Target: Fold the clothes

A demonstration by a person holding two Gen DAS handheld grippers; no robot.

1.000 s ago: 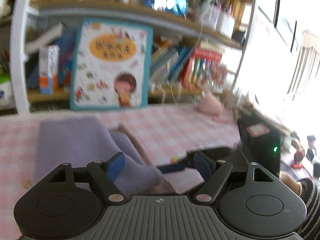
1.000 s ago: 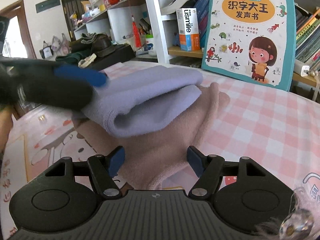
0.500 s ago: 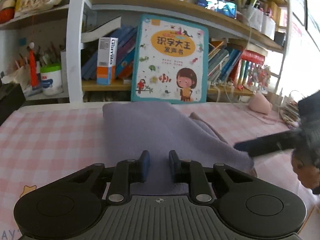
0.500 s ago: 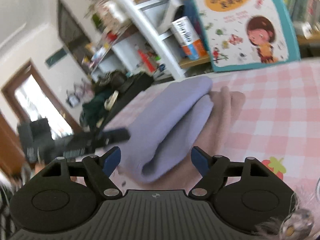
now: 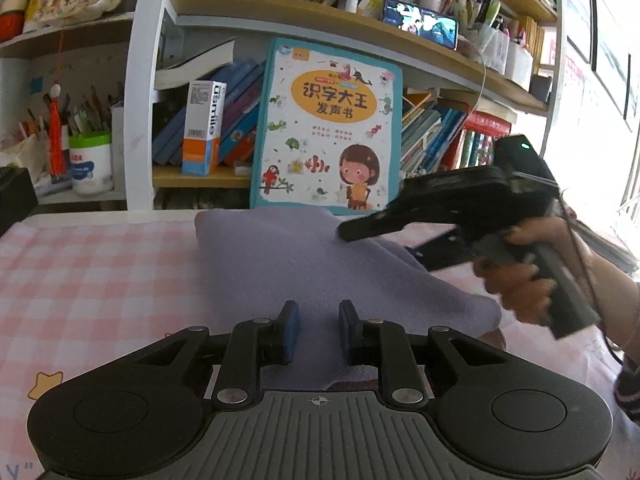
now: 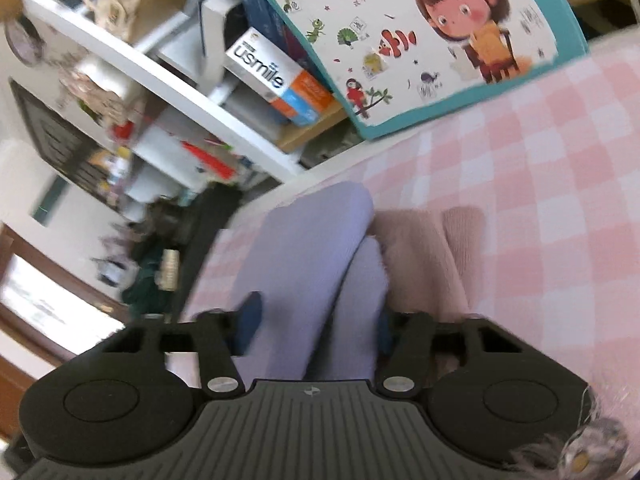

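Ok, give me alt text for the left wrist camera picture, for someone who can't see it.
A folded lilac garment lies on a pink checked tablecloth, with the left hand-held gripper low over its near edge, blue pads close together. From the right, a hand brings the right hand-held gripper onto the garment's far side. Behind stands a children's book against cluttered shelves.

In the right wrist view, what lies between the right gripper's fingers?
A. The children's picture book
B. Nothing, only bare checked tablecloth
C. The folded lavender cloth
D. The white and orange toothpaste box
C: the doubled edge of the lavender cloth fills the gap of the right gripper, whose jaws have just been closing on it, while the picture book stands far behind.
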